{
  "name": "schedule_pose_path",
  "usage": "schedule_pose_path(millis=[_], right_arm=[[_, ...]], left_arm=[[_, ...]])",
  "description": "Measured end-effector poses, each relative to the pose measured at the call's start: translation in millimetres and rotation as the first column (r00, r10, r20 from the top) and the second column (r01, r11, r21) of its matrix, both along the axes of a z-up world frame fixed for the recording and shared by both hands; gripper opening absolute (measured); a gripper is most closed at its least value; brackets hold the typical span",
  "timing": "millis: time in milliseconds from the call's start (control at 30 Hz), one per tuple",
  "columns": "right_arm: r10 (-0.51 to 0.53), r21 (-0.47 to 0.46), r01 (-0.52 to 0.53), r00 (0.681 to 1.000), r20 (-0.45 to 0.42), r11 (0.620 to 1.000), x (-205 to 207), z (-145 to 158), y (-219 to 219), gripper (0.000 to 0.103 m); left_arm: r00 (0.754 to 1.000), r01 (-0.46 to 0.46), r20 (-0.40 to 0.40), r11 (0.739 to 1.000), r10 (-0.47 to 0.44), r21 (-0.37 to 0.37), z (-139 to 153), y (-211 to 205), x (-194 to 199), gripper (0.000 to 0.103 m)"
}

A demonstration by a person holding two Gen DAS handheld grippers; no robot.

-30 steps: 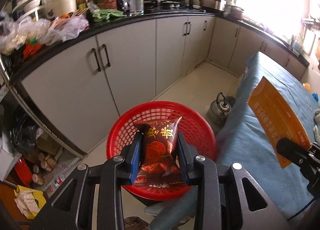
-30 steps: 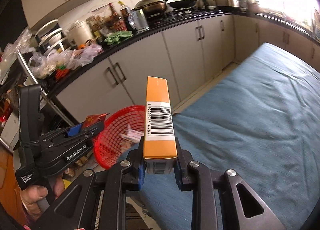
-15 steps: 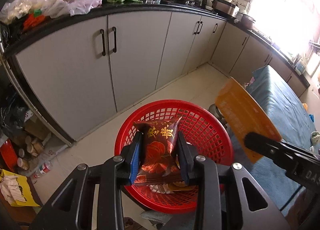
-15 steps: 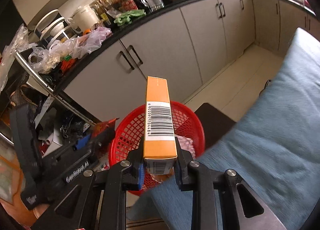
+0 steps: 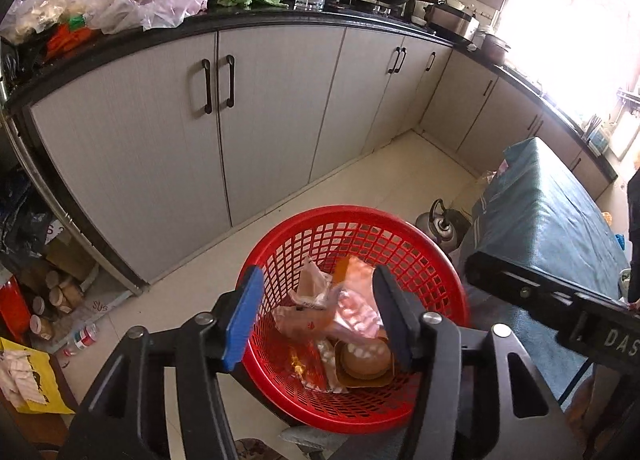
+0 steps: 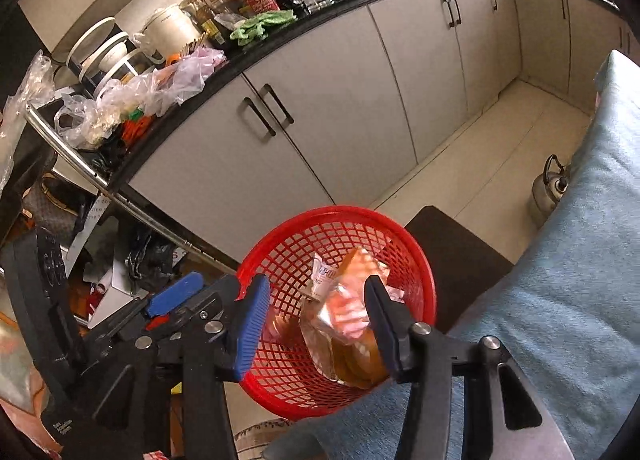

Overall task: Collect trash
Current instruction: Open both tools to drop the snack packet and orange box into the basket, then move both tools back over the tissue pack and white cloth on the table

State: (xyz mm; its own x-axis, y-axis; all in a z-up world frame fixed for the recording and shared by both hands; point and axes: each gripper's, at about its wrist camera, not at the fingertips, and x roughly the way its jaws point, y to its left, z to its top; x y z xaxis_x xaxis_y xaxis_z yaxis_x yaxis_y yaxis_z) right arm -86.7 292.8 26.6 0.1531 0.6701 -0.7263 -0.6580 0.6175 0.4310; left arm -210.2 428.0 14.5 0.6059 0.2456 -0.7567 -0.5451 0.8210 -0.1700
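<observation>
Left wrist view looks down over the left gripper (image 5: 316, 314), whose 2 jaws are spreading apart with nothing clamped between them; the round red plastic mesh basket (image 5: 444, 272) sits directly below and beyond the tips. Inside that basket lies a heap of trash: crumpled pink and clear plastic wrappers (image 5: 340, 308), a dark red snack packet (image 5: 296, 360) against the near left wall, and a round brown pastry in a shallow tray (image 5: 366, 362) at the near right. To the right, the black body of the right gripper reaches in over the table covered in a teal cloth (image 5: 560, 220). A metal kettle (image 5: 442, 222) stands on the tiled floor beyond the basket, beside the table's far corner. Grey cabinet doors (image 5: 280, 112) run along the far side under a cluttered black counter.

From the right wrist view, the right gripper (image 6: 316, 316) is also released, its jaws opening with no item pinched; the basket (image 6: 288, 244) shows between and past them, with an orange carton (image 6: 360, 264) tilted among the wrappers (image 6: 344, 312). The left gripper's blue-padded fingers (image 6: 176, 294) show at the left.
</observation>
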Motion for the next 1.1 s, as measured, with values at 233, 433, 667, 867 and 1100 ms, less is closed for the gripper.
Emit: schedule_pose_path(millis=[233, 433, 667, 867, 1100], right_arm=[[-0.053, 0.032, 0.052, 0.998, 0.039, 0.998, -1.2, 17.7, -25.7, 0.055], [-0.101, 0.047, 0.098, 0.993, 0.061, 0.994, -6.2, 27.0, -52.0, 0.056], [-0.154, 0.072, 0.149, 0.986, 0.07, 0.986, -13.3, 34.4, -89.5, 0.059], [-0.208, 0.084, 0.202, 0.975, 0.08, 0.976, -16.1, 39.5, -125.7, 0.06], [-0.272, 0.098, 0.264, 0.959, 0.074, 0.959, -16.9, 40.3, -169.4, 0.062]], left_arm=[[1.0, 0.009, -0.011, 0.998, -0.008, 0.057, 8.2, -15.4, 1.0, 0.059], [1.0, 0.019, -0.009, 0.994, -0.018, 0.107, 20.8, -34.7, -1.3, 0.062], [0.999, 0.041, -0.003, 0.984, -0.041, 0.172, 35.0, -62.3, -3.7, 0.064], [0.997, 0.075, -0.001, 0.974, -0.077, 0.213, 45.2, -87.0, -3.6, 0.066], [0.992, 0.121, -0.006, 0.959, -0.124, 0.256, 52.9, -117.6, -1.1, 0.069]])
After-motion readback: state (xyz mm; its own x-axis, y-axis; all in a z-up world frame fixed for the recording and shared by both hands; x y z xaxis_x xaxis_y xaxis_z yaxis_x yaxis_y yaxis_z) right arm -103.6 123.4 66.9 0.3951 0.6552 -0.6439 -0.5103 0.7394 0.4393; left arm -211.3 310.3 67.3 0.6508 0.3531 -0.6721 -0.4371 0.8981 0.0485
